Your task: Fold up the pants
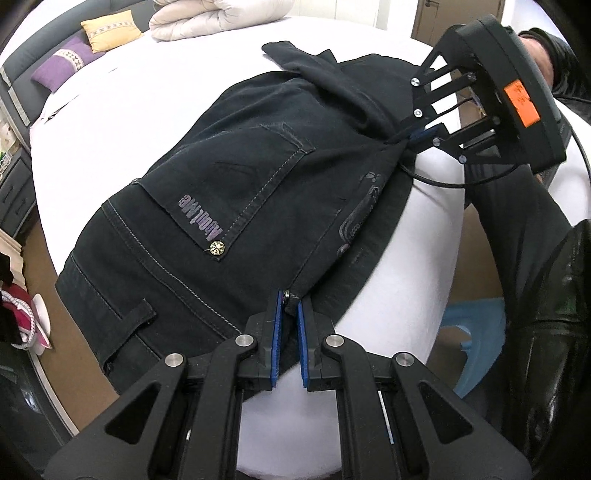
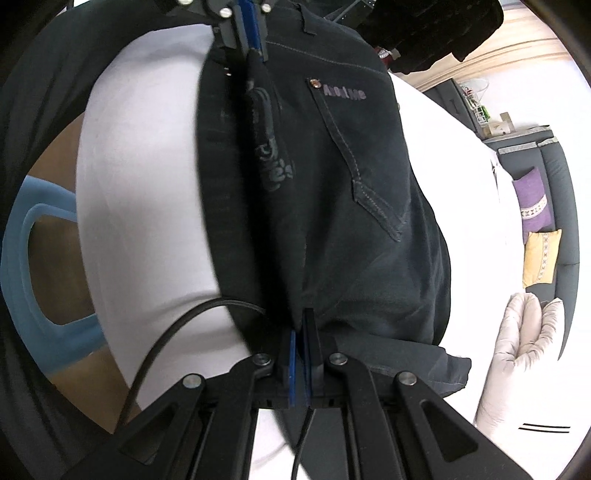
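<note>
Pants (image 1: 229,177), dark denim, on white bed (image 1: 110,122), near edge pinched by left gripper (image 1: 289,306) at waistband and right gripper (image 2: 301,332) farther along; fold underway, next likely carrying both pinches across together.

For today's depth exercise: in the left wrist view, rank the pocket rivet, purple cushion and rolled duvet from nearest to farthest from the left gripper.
1. Pocket rivet, just ahead of the left gripper, on the pants.
2. Purple cushion, far left.
3. Rolled duvet, top. The last two are nearly level.
</note>
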A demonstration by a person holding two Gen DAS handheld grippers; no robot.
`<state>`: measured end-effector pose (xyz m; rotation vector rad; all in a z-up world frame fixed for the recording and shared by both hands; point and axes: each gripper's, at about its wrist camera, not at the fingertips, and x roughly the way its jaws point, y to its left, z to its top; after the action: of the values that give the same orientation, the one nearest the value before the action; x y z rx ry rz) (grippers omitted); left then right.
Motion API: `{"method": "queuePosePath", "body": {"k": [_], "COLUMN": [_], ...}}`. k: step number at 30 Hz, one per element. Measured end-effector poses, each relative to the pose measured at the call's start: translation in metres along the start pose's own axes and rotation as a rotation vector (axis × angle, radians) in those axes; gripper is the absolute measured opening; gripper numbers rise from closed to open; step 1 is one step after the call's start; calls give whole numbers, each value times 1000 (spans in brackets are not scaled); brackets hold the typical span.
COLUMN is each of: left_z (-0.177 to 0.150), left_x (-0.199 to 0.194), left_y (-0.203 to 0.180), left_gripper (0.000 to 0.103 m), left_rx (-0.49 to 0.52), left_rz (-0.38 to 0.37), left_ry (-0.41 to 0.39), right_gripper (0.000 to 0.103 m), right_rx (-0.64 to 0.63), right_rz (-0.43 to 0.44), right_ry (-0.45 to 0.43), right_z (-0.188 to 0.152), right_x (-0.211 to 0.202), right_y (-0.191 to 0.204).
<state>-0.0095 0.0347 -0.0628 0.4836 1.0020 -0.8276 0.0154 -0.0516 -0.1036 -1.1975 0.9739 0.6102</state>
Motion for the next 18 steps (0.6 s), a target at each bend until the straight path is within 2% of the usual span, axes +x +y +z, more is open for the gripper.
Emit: {"method": "queuePosePath", "body": {"k": [9,12,15,18], "left_z": [-13,-16,-17,-20], "left_x": [-8,-9,-5,-5], "left_y": [2,1,3,8], "left_gripper": [7,7,12,13], "left_rx": [-35,-41,-57,-99], "left_rz": [-3,8,34,12], "left_ry": [-13,-23,-32,-51], "right_gripper": [5,5,5,7], "right_rx": [25,13,26,28], "right_rz": [-32,-55,-54,-71], "right_ry": [12,17,26,48], "right_z": [-3,-13,-14,-14], "right_x": [-2,-15,-13,-9], "right_y": [17,37,48,63]}}
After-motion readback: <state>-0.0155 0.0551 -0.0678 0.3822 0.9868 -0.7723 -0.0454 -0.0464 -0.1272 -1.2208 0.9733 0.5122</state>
